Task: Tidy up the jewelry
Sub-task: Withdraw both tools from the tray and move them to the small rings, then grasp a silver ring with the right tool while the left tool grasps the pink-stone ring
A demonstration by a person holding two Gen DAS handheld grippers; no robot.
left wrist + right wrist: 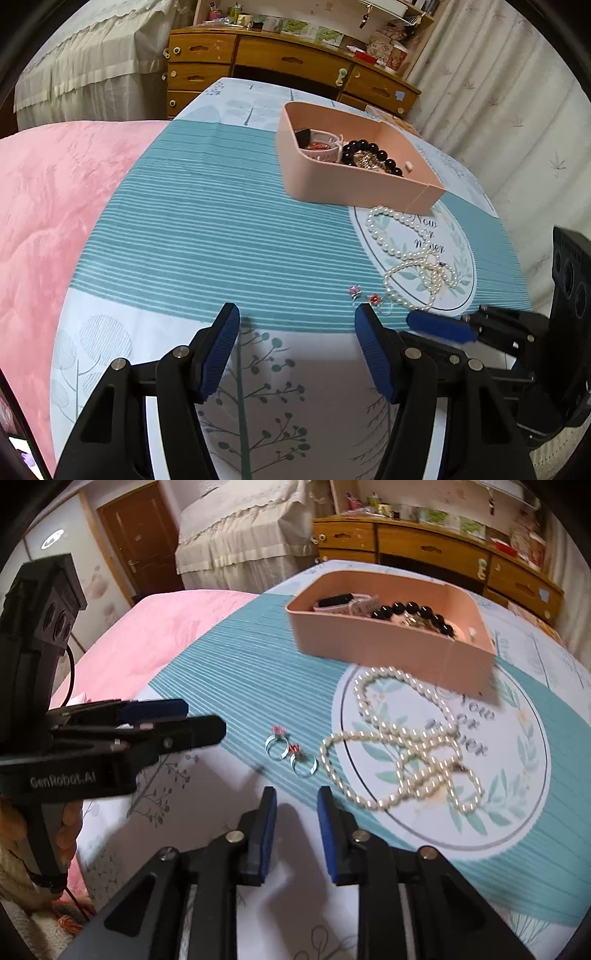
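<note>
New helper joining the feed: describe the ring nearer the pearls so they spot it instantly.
Start at the pink tray, then drop to the pearl necklace on the round print. Left of it lie two silver rings; take the ring beside the pearls, with the darker red stone, not the pink-stoned ring.

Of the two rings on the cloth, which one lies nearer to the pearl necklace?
The red-stone ring; the pink-stone ring lies farther from the pearls.
</note>
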